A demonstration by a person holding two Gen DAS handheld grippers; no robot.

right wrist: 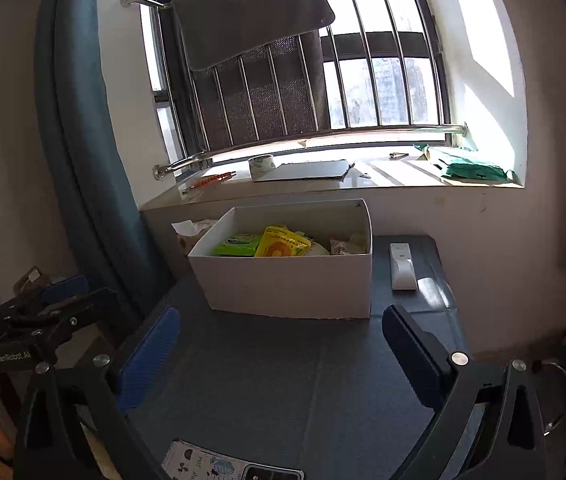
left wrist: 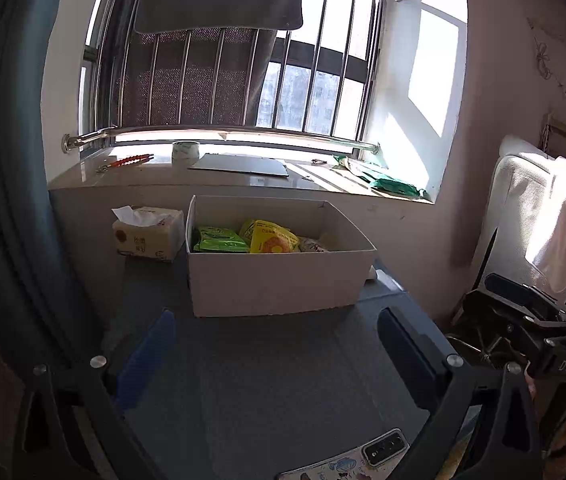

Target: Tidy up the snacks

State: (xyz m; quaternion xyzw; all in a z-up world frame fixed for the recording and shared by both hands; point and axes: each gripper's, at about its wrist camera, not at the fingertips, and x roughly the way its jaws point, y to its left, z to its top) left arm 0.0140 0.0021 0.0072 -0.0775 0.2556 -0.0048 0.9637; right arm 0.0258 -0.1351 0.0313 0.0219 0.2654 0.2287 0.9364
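Left gripper (left wrist: 279,354) wide open, empty. Ahead of it: tissues (left wrist: 148,233), then the box (left wrist: 279,280) dead ahead with green pack (left wrist: 222,239) left, yellow pack (left wrist: 273,238) middle. Right gripper (right wrist: 281,354) also wide, empty, box ahead, remote (right wrist: 402,266) ahead-right. Packs look light, soft, crinkly, likely slick; pinch a sealed edge, not the puffy middle.

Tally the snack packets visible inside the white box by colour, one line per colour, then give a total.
Green packets: 1
Yellow packets: 1
Pale or whitish packets: 2, partly hidden by the white box wall
Total visible: 4; more may lie underneath, unseen.
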